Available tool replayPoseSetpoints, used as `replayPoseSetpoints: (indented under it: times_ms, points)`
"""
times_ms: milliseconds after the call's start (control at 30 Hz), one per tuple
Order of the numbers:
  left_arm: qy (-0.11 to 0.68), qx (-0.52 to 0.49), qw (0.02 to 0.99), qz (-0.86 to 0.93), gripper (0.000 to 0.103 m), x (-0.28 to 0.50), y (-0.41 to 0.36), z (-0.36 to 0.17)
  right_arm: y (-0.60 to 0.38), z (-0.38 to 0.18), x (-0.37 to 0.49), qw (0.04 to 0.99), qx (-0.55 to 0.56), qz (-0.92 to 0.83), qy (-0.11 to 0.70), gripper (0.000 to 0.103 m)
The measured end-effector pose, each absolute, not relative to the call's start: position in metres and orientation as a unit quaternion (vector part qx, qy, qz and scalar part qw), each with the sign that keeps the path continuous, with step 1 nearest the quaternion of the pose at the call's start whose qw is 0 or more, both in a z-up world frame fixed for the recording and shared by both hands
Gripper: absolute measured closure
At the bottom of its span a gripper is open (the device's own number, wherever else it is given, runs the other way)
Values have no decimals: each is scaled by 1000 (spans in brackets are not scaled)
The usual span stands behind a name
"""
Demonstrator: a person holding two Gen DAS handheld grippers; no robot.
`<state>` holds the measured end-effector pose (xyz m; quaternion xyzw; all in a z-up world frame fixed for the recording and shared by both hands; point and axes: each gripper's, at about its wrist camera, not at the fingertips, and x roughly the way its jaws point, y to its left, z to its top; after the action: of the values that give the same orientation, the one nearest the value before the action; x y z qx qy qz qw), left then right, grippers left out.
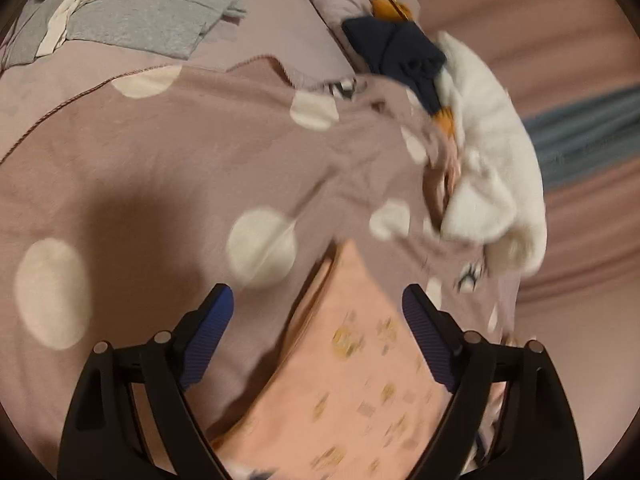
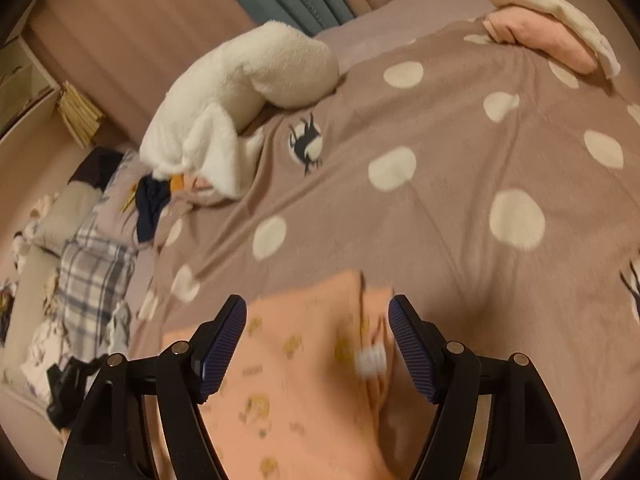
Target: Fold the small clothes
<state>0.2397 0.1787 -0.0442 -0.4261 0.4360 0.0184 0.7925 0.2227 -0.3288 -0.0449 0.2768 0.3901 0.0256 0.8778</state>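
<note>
Both my tongs — left gripper (image 1: 318, 308), right gripper (image 2: 318, 316) — gape wide over the peach garment (image 2: 304, 380), its white label (image 2: 371, 359) too blurred to read.

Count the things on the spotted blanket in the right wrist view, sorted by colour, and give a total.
Peach: 1, printed garment
Pink: 1, folded cloth
Cream: 1, cloth on the pink one
White: 1, soft toy
Total: 4

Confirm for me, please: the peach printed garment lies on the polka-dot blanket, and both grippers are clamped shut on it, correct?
Not quite. The peach printed garment does lie on the polka-dot blanket, but both wrist views show the left gripper and right gripper open, fingers apart over the cloth.
</note>
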Motion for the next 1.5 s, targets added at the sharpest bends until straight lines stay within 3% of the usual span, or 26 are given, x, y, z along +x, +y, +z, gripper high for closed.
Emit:
replayPoseSetpoints:
  times_ms: [100, 233, 400, 600, 1067, 1500]
  points:
    - [463, -432, 774, 3, 13, 213, 175, -56, -320, -42, 201, 881, 260, 20, 395, 29]
    - [487, -428, 761, -31, 1, 184, 162, -72, -307, -48, 187, 867, 285, 44, 406, 29]
    - [519, -387, 759, -61, 1, 149, 140, -81, -290, -60, 161, 853, 296, 52, 427, 28]
    - [528, -377, 753, -113, 1, 124, 113, -85, -274, -79, 137, 835, 310, 75, 448, 16]
    - [527, -358, 761, -126, 1, 133, 76, -109, -272, -137, 127, 792, 354, 72, 493, 16]
    - [491, -438, 742, -127, 1, 177, 82, -120, -293, -150, 146, 790, 428, 92, 430, 16]
